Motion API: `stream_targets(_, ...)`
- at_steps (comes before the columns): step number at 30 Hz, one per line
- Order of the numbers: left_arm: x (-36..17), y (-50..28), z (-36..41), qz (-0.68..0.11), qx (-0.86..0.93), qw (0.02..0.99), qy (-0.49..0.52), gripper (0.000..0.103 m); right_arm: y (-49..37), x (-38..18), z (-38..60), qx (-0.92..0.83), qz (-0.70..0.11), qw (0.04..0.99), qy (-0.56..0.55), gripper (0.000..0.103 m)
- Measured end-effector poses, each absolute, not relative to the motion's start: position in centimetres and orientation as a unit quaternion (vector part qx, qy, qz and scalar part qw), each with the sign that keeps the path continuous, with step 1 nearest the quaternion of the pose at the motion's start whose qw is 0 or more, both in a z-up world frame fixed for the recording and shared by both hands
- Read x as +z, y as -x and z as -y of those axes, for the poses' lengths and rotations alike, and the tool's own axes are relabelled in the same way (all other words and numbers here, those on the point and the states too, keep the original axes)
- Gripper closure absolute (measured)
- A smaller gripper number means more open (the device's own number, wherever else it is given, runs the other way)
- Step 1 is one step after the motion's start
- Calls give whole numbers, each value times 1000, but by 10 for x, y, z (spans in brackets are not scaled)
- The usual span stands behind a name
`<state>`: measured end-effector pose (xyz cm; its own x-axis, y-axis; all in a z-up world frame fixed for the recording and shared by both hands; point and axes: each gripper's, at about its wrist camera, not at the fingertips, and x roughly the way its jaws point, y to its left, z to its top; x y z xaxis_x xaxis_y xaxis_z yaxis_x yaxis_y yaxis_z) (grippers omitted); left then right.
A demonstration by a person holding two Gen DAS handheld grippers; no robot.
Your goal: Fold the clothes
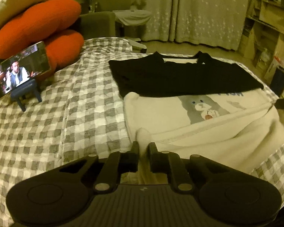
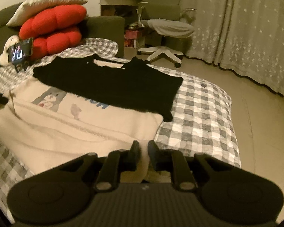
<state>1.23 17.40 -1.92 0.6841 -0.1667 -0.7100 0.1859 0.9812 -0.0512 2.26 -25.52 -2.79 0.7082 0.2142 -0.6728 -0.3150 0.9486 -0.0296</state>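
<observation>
1. At bottom centre of each view, the left gripper (image 1: 143, 147) and right gripper (image 2: 143, 146) each pinch a near corner of the cream sweatshirt (image 1: 208, 132), fingers nearly together.
2. Mid-frame, its bear print faces up; this fold looks only begun.
3. Farther back, the black top (image 1: 179, 75) lies flat, apparently unfolded, on the checked bedspread (image 1: 75, 104).

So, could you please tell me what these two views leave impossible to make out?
- Cream sweatshirt: blue lettering cut off by the black shirt lying over it, both views.
- Left hand-held gripper, right hand-held gripper: cloth sits between the fingers; how firmly is unclear.
- Phone: screen too small in the right wrist view.
</observation>
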Motion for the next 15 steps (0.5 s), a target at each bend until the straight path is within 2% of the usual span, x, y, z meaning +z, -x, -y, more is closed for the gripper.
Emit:
stream_targets(8, -10, -6, -191, -372, -102, 921, 52, 95, -18, -21, 265, 131, -337, 931, 41, 94)
stream_targets(15, -8, -3, -197, -366, -93, 923, 76, 95, -20, -13, 287, 139, -335, 930, -64, 94)
